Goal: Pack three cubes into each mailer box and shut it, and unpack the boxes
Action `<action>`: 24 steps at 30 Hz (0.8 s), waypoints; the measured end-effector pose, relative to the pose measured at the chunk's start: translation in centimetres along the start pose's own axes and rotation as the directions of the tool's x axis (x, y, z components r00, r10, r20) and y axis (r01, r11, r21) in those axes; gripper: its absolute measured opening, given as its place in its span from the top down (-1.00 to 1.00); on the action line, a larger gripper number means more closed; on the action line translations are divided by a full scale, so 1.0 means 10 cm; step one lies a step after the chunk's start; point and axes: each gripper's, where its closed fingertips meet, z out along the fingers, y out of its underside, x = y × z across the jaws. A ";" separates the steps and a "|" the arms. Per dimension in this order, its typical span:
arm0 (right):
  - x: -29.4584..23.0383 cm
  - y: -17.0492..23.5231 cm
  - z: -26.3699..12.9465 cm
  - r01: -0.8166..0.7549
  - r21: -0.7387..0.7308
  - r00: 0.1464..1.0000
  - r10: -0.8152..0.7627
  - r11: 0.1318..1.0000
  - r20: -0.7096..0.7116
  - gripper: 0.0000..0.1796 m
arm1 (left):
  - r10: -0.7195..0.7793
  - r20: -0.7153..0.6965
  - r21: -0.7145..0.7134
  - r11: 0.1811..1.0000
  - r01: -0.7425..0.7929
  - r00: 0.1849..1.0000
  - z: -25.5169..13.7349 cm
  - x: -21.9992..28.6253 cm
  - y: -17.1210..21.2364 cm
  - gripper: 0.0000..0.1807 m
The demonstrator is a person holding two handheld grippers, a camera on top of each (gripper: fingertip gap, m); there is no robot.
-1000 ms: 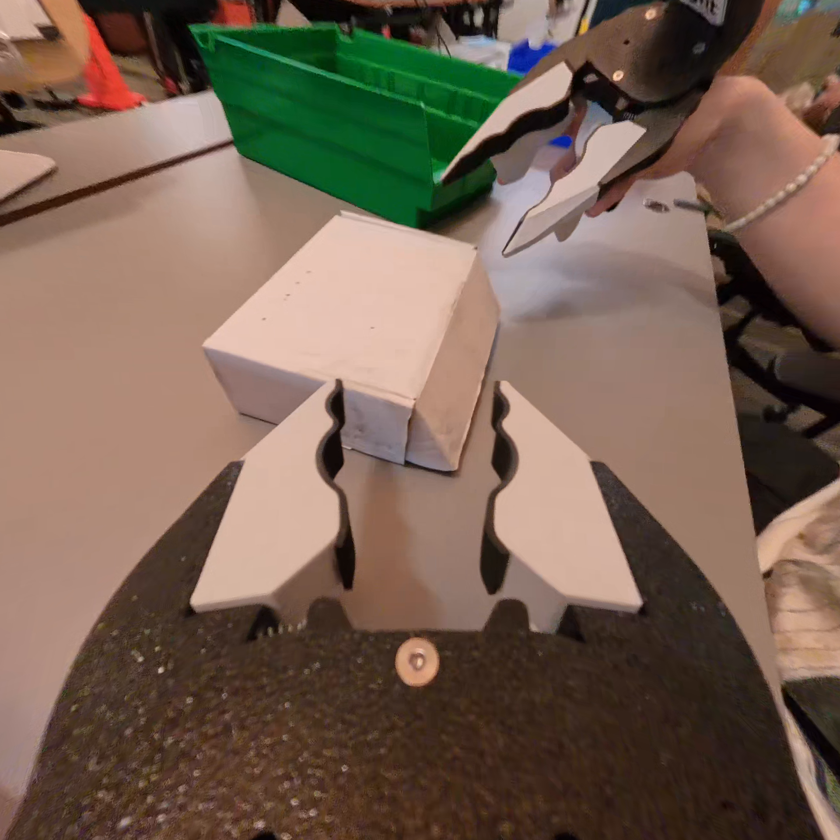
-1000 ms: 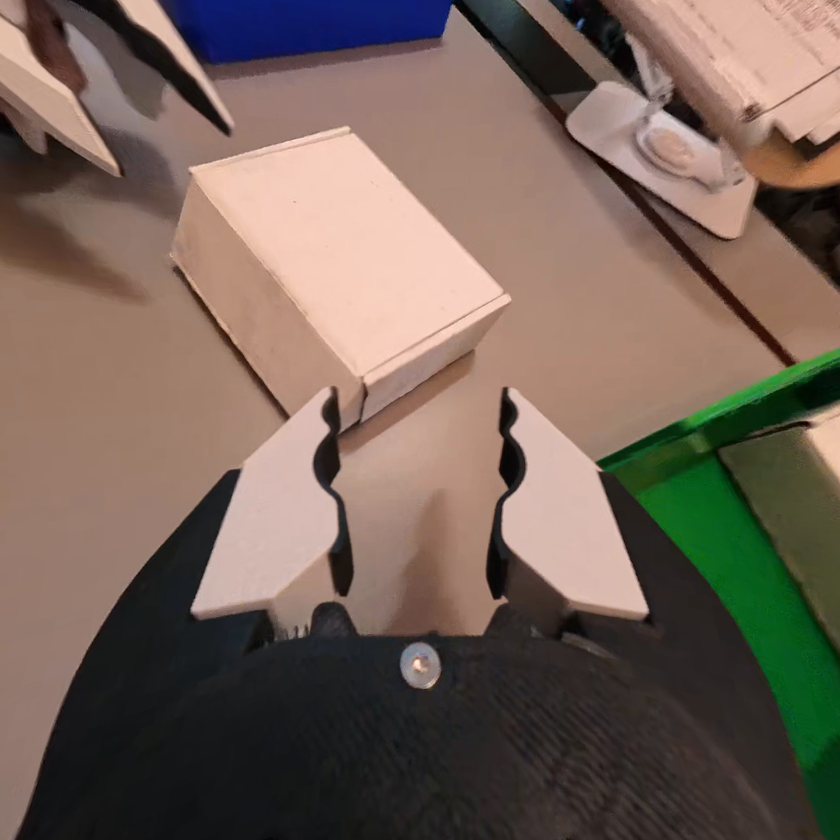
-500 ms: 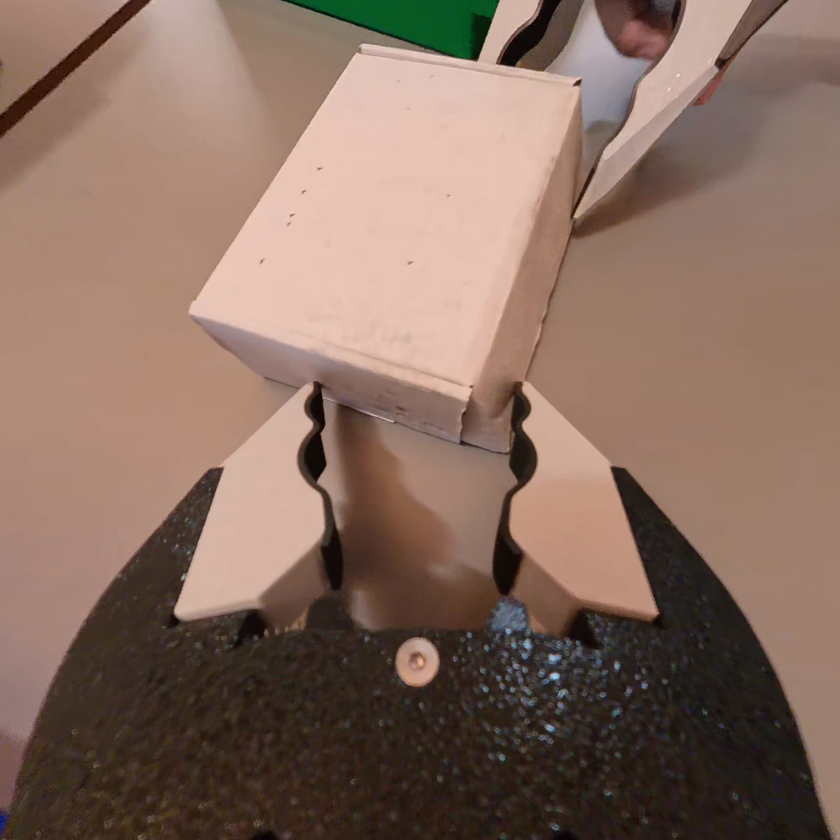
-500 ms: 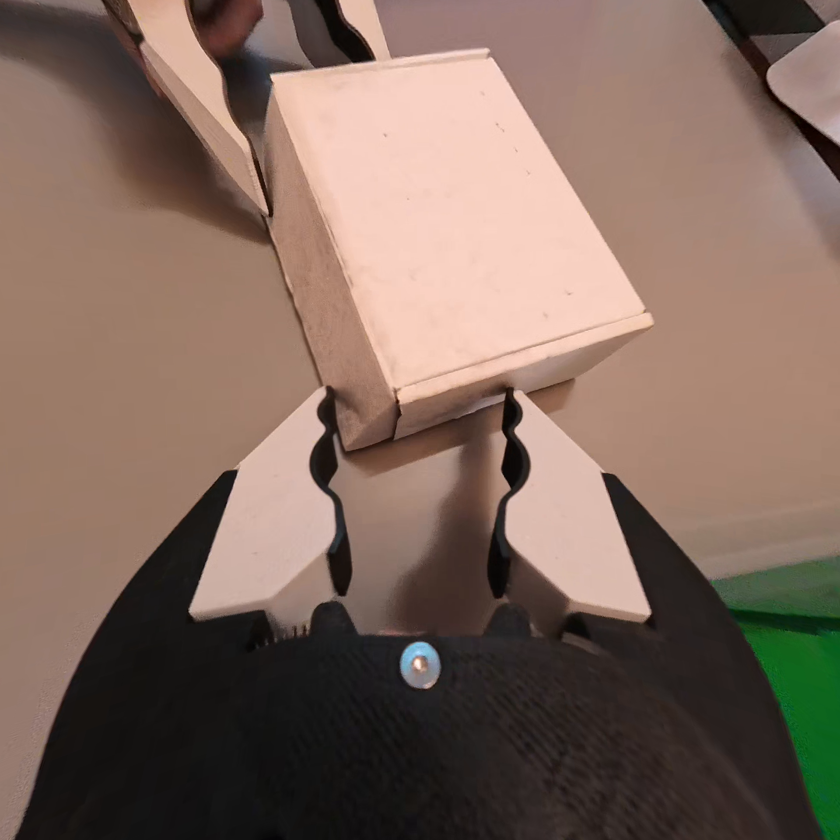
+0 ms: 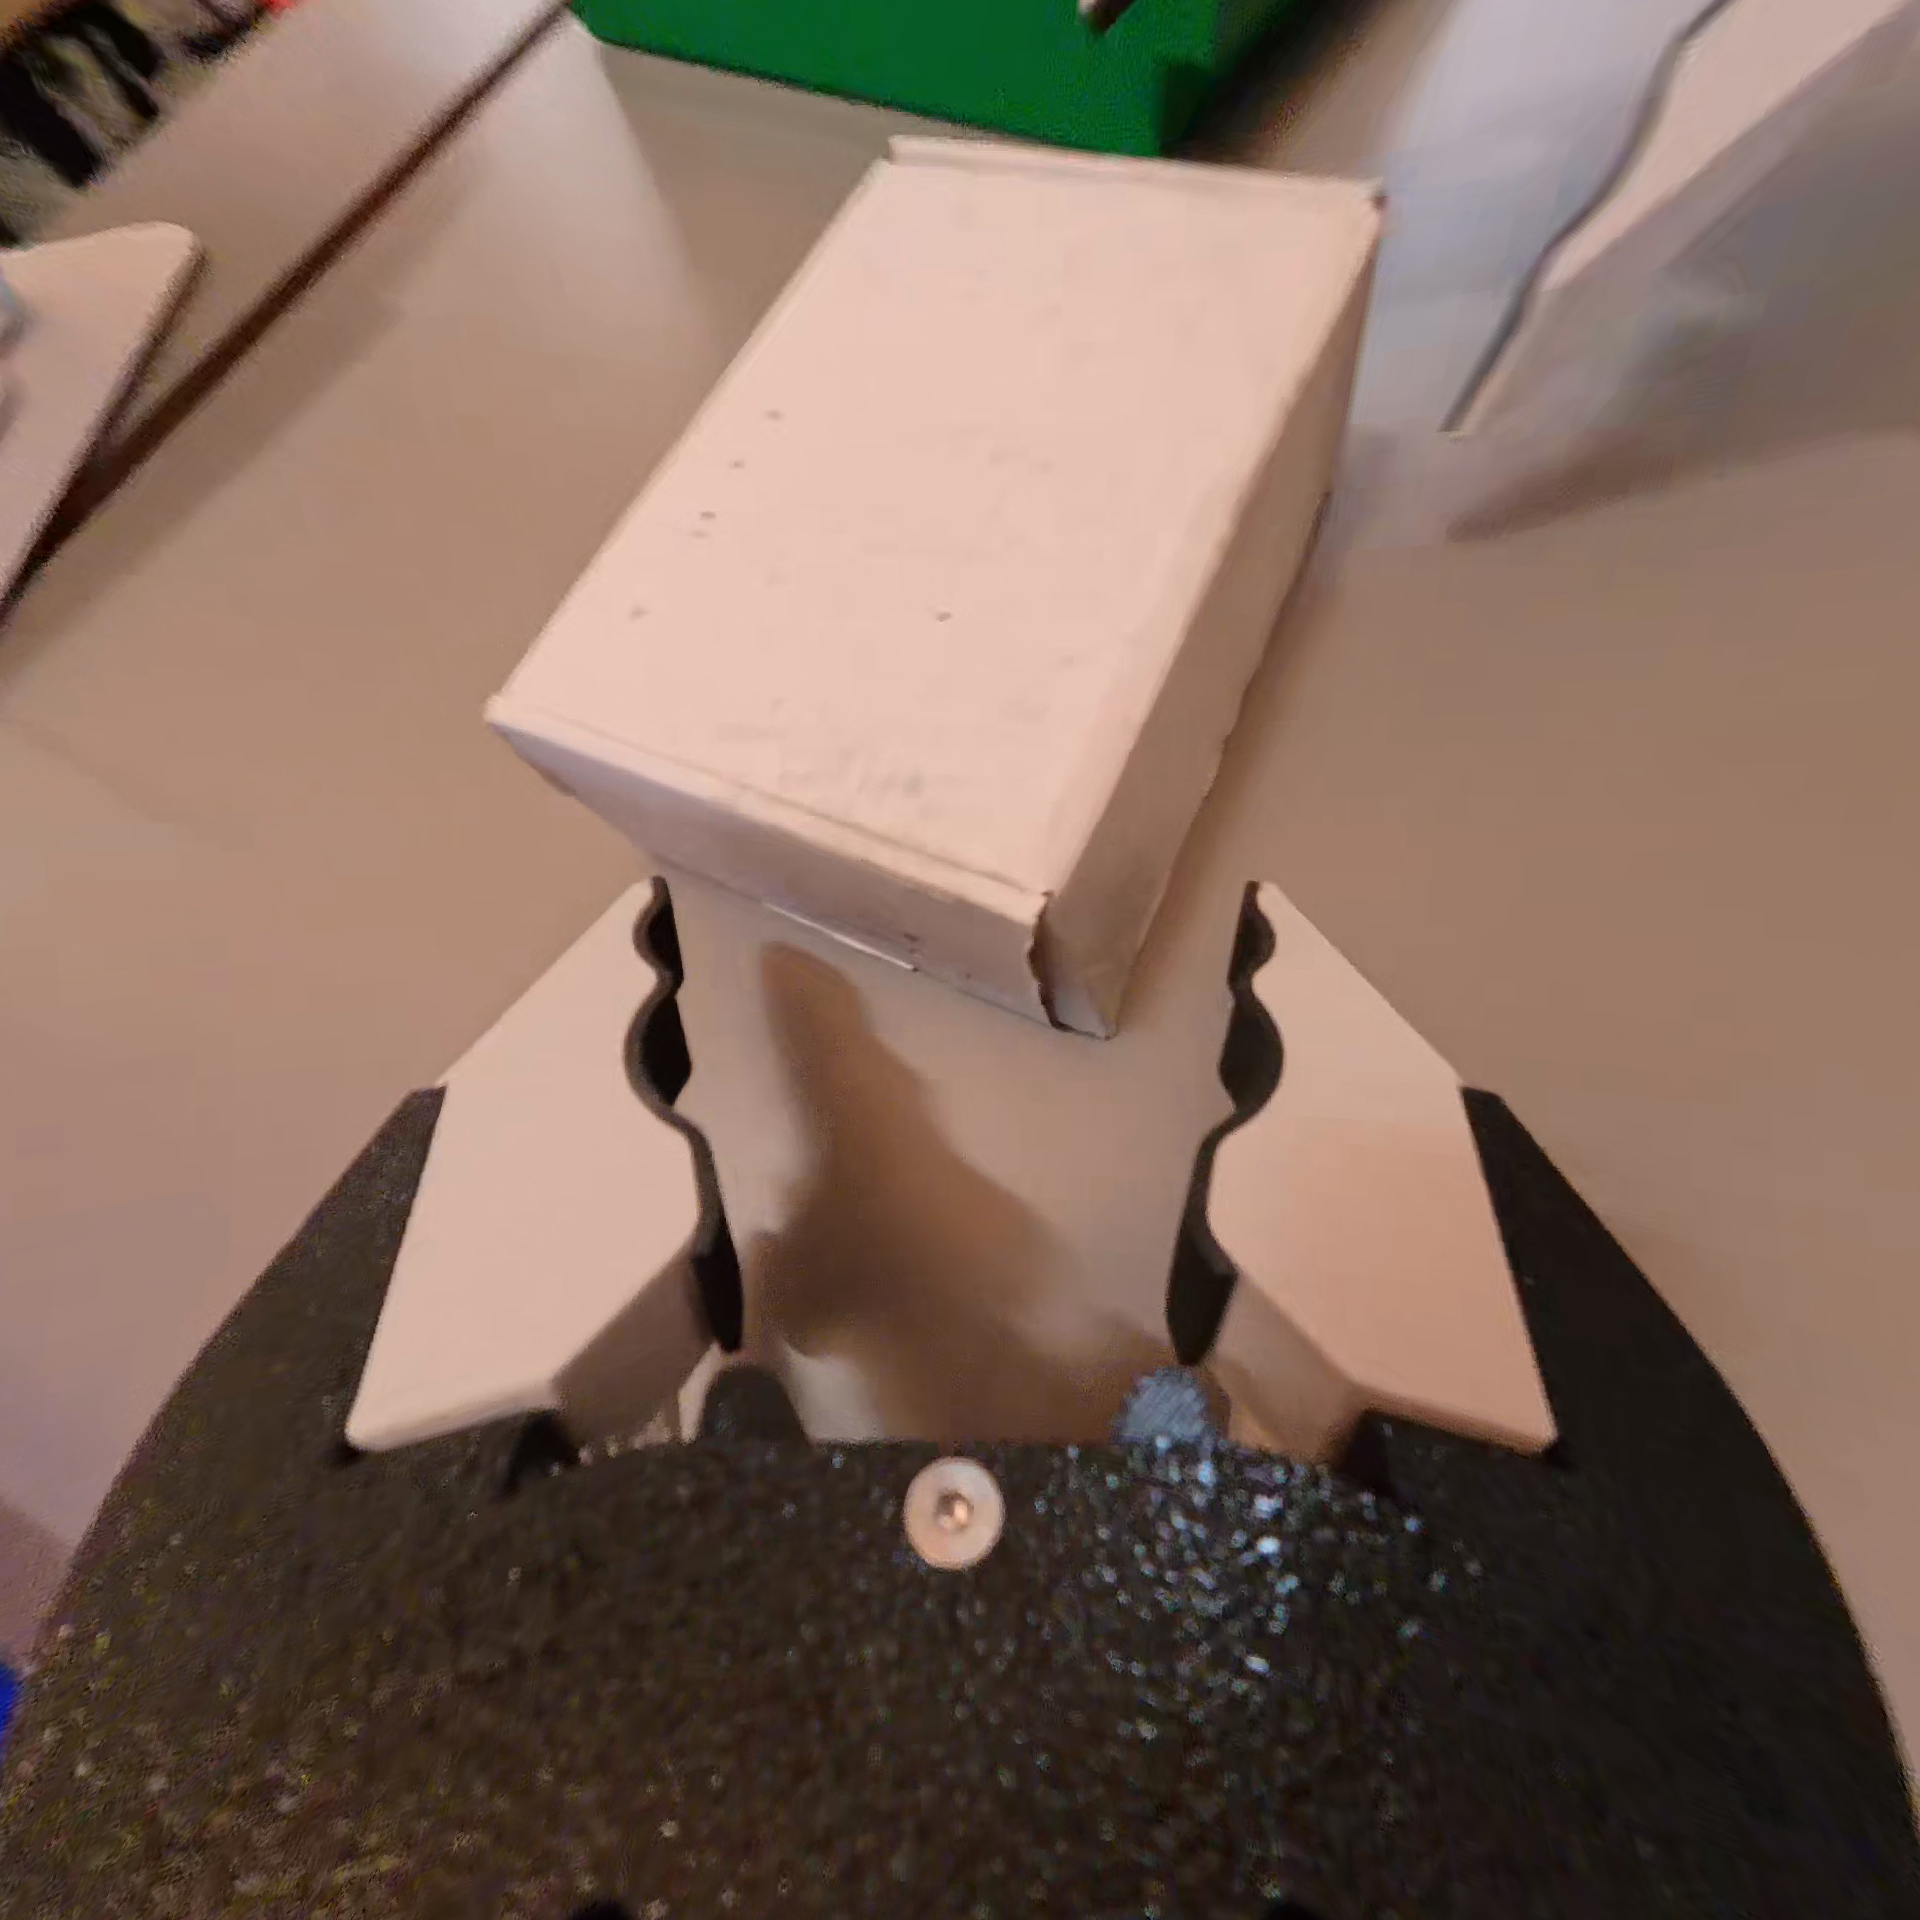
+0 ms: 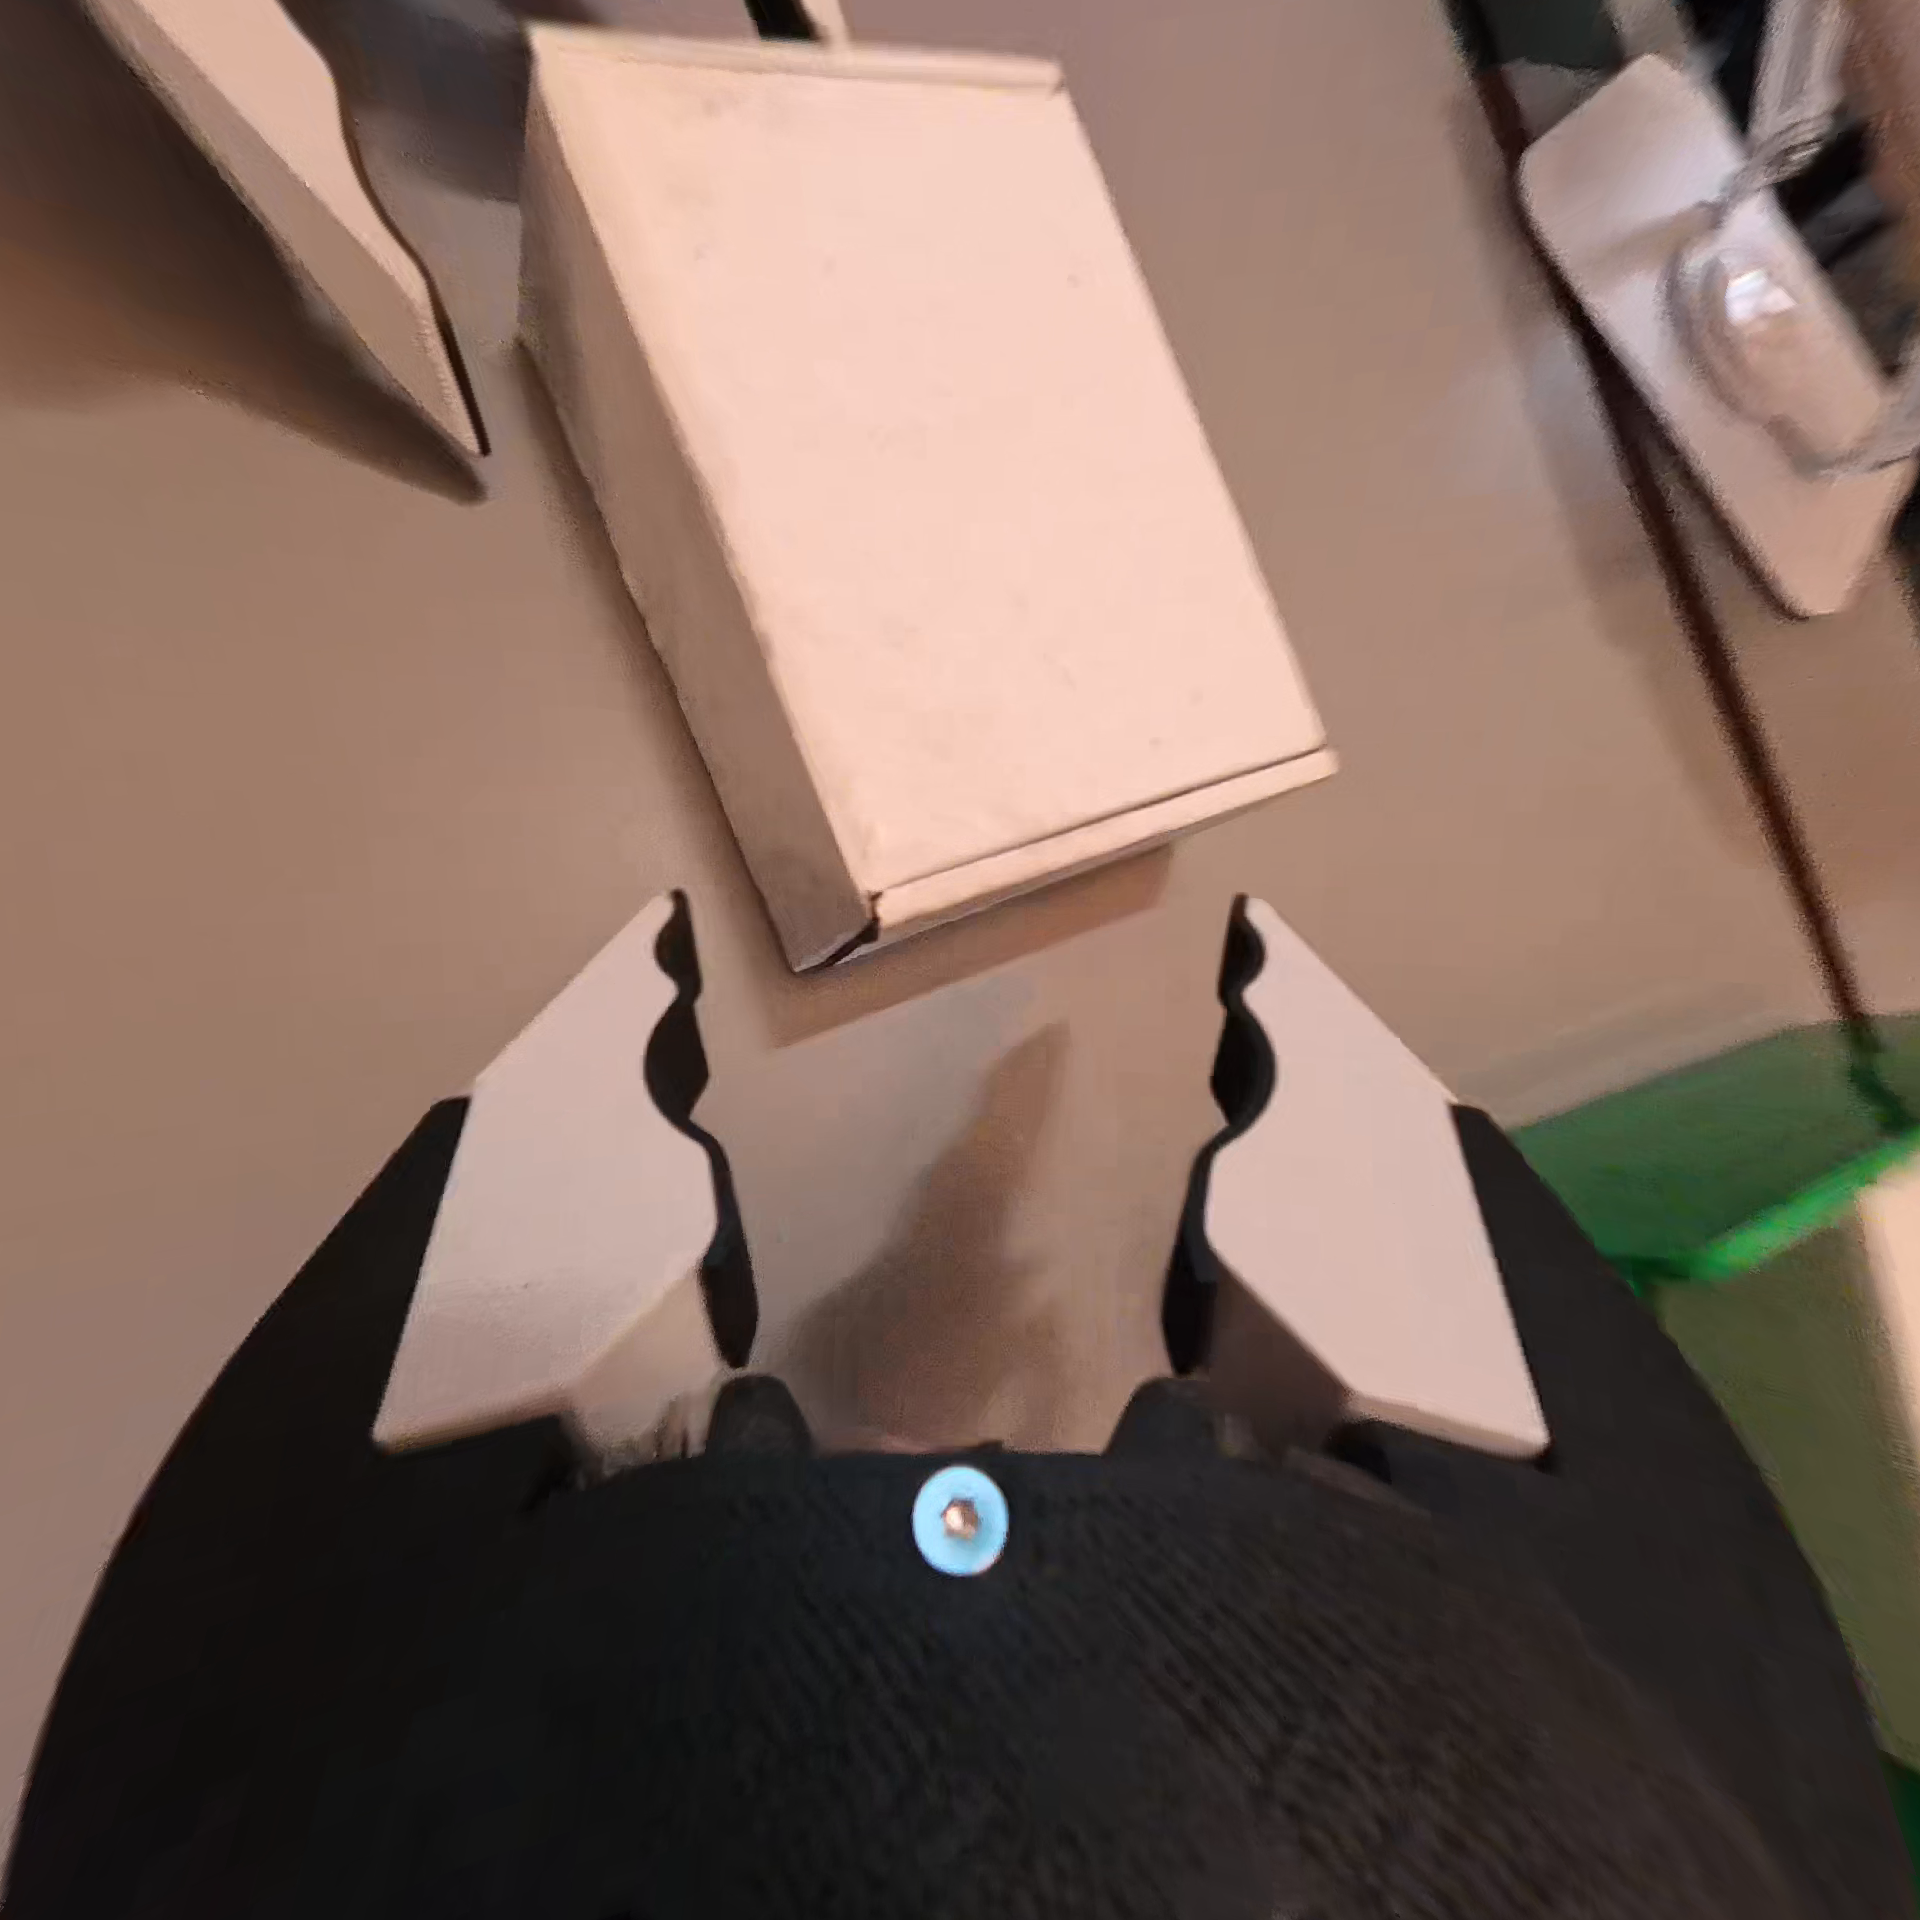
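A closed white mailer box [image 5: 956, 582] lies on the tan table, lid down. My left gripper [image 5: 954, 904] is open and empty, and the box's near end sits just ahead of its fingertips. My right gripper [image 6: 958, 914] is open and empty at the opposite end of the box [image 6: 914, 499], with the near corner just ahead of its left fingertip. A blurred finger of the right gripper [image 5: 1662, 260] shows far right of the box in the left wrist view. A finger of the left gripper [image 6: 312, 239] shows left of the box in the right wrist view. No cubes are in view.
A green bin [image 5: 935, 62] stands beyond the box; it also shows at the lower right of the right wrist view [image 6: 1714, 1164]. A white tray with a clear object [image 6: 1714, 312] lies past a table seam. A flat white piece [image 5: 83, 343] lies at the far left.
Both grippers have shifted around the box. The near end now sits between the left fingertips rather than against the right one. The other gripper's fingers have moved off the box's far ends to the side.
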 end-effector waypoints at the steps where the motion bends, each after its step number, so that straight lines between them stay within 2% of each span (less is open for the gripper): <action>1: 0.02 -0.10 -0.09 0.013 -0.003 1.000 -0.013 1.000 -0.016 -0.01 | -0.023 0.026 0.035 0.999 0.022 0.999 -0.04 -0.04 -0.03 -0.15; 4: -0.03 -0.56 -0.14 0.077 0.054 0.995 -0.080 0.996 0.054 -0.32 | -0.096 0.041 0.160 0.983 0.088 0.995 -0.20 -0.12 -0.15 -0.22; 5: -0.06 -0.65 -0.07 0.125 0.040 0.987 -0.128 0.991 0.097 -0.35 | -0.116 0.030 0.188 0.976 0.109 0.993 -0.23 -0.14 -0.17 -0.23; 9: 0.11 -0.60 0.38 0.283 -0.200 0.950 -0.246 0.938 0.193 -0.38 | -0.141 0.009 0.154 0.978 0.138 0.990 -0.19 -0.14 -0.14 -0.32; 13: -0.12 -0.56 0.68 0.295 -0.302 0.888 -0.143 0.907 0.436 -0.39 | -0.143 0.028 0.089 0.986 0.140 0.989 -0.12 -0.15 -0.06 -0.38; 16: -0.20 -0.38 0.79 0.352 -0.396 0.855 -0.120 0.848 0.504 -0.60 | -0.165 0.017 0.121 0.979 0.162 0.986 -0.15 -0.17 -0.09 -0.38; 20: -0.24 -0.42 0.75 0.398 -0.342 0.822 -0.166 0.851 0.545 -0.52 | -0.198 -0.026 0.185 0.962 0.199 0.980 -0.23 -0.18 -0.16 -0.37; 22: -0.23 -0.44 0.58 0.396 -0.321 0.811 -0.164 0.860 0.562 -0.49 | -0.219 -0.033 0.204 0.954 0.222 0.975 -0.26 -0.20 -0.18 -0.35; 24: -0.09 -0.57 0.32 0.390 -0.299 0.832 -0.194 0.871 0.519 -0.47 | -0.224 -0.042 0.211 0.951 0.228 0.974 -0.27 -0.20 -0.19 -0.33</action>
